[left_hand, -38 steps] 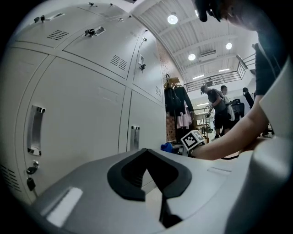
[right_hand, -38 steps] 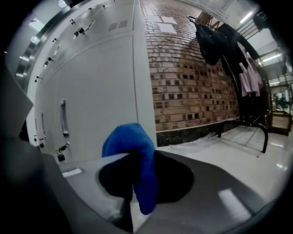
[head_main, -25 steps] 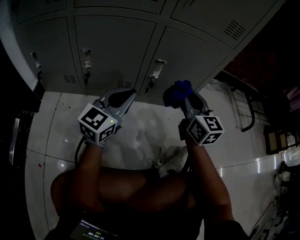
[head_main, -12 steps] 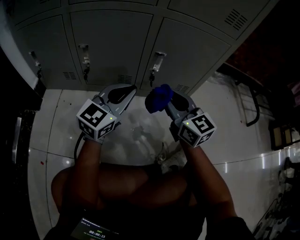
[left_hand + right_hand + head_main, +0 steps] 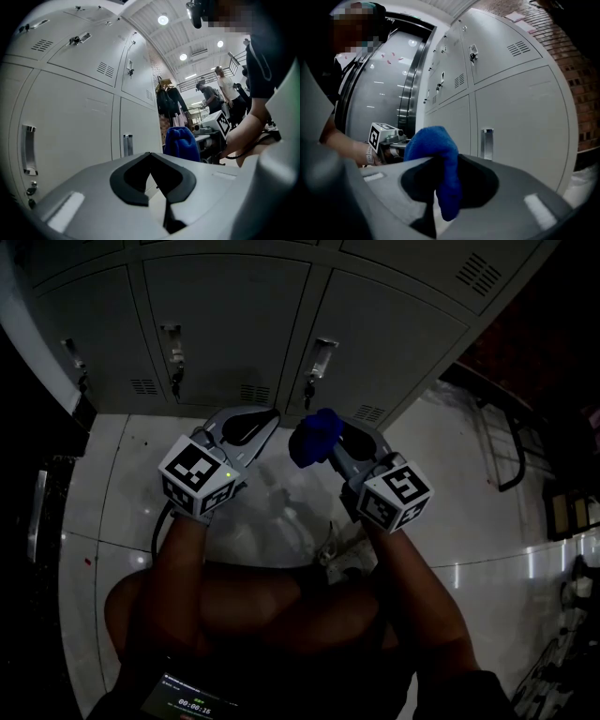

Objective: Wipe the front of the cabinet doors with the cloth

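Grey metal cabinet doors (image 5: 225, 324) with handles and small vents fill the top of the head view. A bunched blue cloth (image 5: 315, 438) is pinched in my right gripper (image 5: 328, 442), a short way in front of the lowest doors and apart from them. In the right gripper view the cloth (image 5: 440, 164) hangs over the shut jaws, with a door (image 5: 520, 112) beyond. My left gripper (image 5: 253, 423) sits just left of it, shut and holding nothing. The left gripper view shows its tips (image 5: 150, 155) meeting, the cloth (image 5: 182, 143) to the right and a door (image 5: 70, 122) to the left.
White glossy floor tiles (image 5: 103, 493) lie below the doors. A dark metal rack (image 5: 506, 446) stands at the right. The holder's knees (image 5: 262, 606) are beneath both grippers. Several people (image 5: 220, 93) stand far off in the left gripper view. A steel door frame (image 5: 412, 84) is at the lockers' far end.
My right gripper has carried the blue cloth left, closer to the left gripper, then held nearly still. The left gripper has hardly moved.
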Action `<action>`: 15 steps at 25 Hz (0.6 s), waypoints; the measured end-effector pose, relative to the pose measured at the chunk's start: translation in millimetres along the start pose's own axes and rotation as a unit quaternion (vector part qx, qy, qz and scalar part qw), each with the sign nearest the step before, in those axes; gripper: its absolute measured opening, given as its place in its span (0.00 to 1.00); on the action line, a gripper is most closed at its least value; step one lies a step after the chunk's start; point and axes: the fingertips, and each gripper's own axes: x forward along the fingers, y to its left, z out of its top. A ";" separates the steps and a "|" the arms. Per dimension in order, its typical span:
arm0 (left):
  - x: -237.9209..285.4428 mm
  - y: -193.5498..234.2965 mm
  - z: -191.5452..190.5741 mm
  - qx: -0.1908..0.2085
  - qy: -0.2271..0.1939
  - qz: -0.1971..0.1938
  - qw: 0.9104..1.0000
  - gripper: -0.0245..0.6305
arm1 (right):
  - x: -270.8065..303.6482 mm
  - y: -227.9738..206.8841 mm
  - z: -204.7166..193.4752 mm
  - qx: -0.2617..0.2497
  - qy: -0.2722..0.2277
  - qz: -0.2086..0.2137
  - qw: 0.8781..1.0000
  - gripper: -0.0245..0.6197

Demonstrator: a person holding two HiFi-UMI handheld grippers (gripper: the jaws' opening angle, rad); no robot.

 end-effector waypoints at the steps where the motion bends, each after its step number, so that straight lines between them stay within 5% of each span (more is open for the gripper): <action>1: 0.4 -0.2 -1.0 0.001 0.001 -0.001 1.000 0.04 | -0.4 -0.3 0.5 0.000 -0.001 0.000 1.000 0.16; 15: 1.0 -1.4 -2.7 -0.001 0.002 -0.003 1.000 0.04 | -0.5 -3.0 -4.4 0.004 0.007 -0.004 1.000 0.16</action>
